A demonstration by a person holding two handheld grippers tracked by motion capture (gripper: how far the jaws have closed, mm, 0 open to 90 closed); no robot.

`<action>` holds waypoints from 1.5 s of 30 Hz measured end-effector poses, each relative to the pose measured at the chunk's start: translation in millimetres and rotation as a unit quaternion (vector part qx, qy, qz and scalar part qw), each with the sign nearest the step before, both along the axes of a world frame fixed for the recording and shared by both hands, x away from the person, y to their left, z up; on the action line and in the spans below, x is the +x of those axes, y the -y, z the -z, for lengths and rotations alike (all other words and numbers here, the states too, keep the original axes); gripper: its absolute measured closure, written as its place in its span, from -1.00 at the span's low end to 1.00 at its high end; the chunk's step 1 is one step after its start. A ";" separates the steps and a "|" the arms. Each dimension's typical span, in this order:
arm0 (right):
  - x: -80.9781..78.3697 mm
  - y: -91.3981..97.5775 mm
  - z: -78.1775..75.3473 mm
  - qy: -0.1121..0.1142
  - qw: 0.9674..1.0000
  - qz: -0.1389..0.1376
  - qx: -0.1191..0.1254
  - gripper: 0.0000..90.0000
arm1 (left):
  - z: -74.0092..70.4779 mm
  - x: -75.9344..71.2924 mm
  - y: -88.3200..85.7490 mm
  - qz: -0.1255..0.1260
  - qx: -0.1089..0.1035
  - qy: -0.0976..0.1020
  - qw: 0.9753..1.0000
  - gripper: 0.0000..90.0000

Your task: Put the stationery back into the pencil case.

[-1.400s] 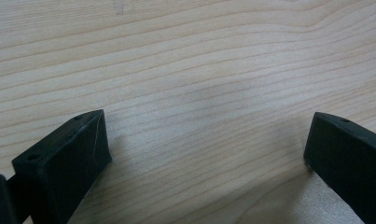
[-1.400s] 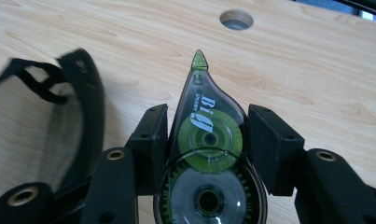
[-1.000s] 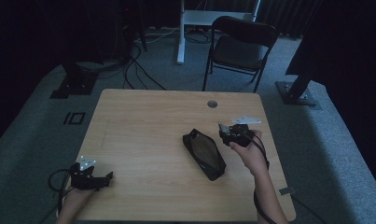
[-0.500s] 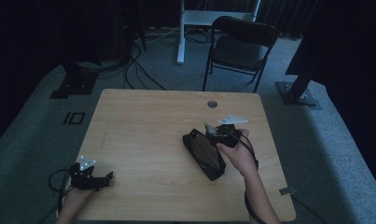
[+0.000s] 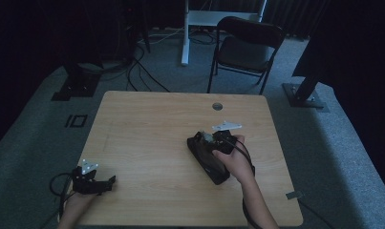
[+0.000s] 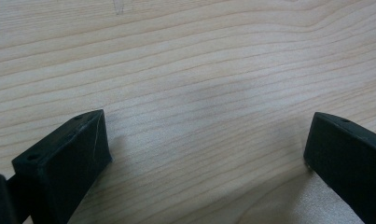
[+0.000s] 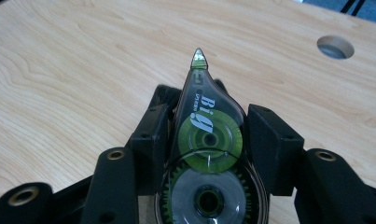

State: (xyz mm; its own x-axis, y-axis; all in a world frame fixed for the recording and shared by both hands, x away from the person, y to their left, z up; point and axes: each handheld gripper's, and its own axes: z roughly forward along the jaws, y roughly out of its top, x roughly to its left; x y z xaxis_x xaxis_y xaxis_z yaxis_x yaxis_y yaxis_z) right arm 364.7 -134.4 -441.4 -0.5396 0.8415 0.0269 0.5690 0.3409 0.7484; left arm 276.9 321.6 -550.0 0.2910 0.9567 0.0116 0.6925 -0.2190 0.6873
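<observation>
At the centre right of the high view, the right tongs [image 5: 205, 139] pinch a correction tape roller [image 7: 208, 140] above a black case [image 5: 208, 158] on the worktop [image 5: 147, 124]. At the lower left, the left tongs [image 5: 111, 180] rest spread on bare wood.

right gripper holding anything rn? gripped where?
Yes: the right gripper is shut on a correction tape dispenser, clamped across the flat-sided body at the green wheel, tip pointing away. The left gripper is open over the table.
</observation>
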 end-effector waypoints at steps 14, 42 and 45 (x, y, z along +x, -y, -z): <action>6.5 -5.9 25.5 -0.035 0.999 0.009 -0.022 0.10 | 0.0 0.5 -0.1 0.000 0.000 0.000 1.000 -1.00; 15.2 -22.9 44.5 -0.084 0.994 -0.005 -0.070 0.10 | 0.0 0.6 -0.1 0.000 0.000 0.000 1.000 -1.00; 17.1 -23.4 44.7 -0.092 0.993 0.001 -0.069 0.10 | 0.0 0.5 -0.1 0.000 0.000 0.000 1.000 -1.00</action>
State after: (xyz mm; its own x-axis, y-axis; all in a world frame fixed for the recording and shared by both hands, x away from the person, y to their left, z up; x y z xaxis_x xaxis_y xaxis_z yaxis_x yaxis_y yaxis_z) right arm 381.9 -111.0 -486.1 -0.5349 0.8448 0.0090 0.6920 0.4320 0.5784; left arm 277.4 321.7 -550.1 0.2913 0.9566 0.0115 0.6924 -0.2191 0.6875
